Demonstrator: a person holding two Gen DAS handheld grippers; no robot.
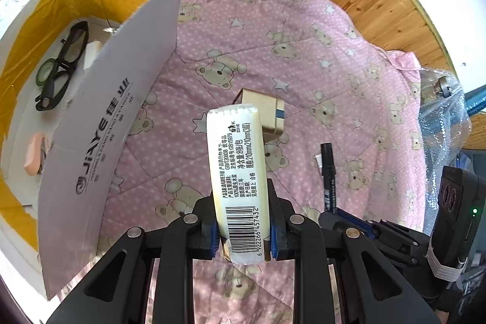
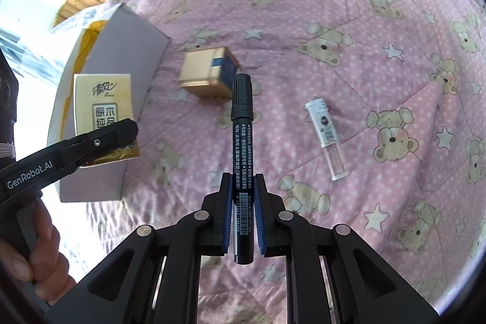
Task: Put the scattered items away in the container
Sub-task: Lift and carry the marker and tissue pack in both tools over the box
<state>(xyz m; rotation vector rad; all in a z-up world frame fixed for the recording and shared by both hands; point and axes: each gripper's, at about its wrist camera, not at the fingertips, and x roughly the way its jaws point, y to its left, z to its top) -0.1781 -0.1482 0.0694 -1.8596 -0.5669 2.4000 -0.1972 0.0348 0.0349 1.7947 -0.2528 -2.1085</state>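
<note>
Black marker (image 2: 242, 141) clamped in right tool (image 2: 242, 190); left tool (image 1: 243, 199) grips tissue pack (image 1: 238, 172), barcode 6922266457432.

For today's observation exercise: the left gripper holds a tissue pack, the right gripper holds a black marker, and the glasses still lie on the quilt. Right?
Not quite. The glasses lie inside the box, as the left wrist view shows. The left gripper does hold the tissue pack; the right gripper holds the black marker.
</note>
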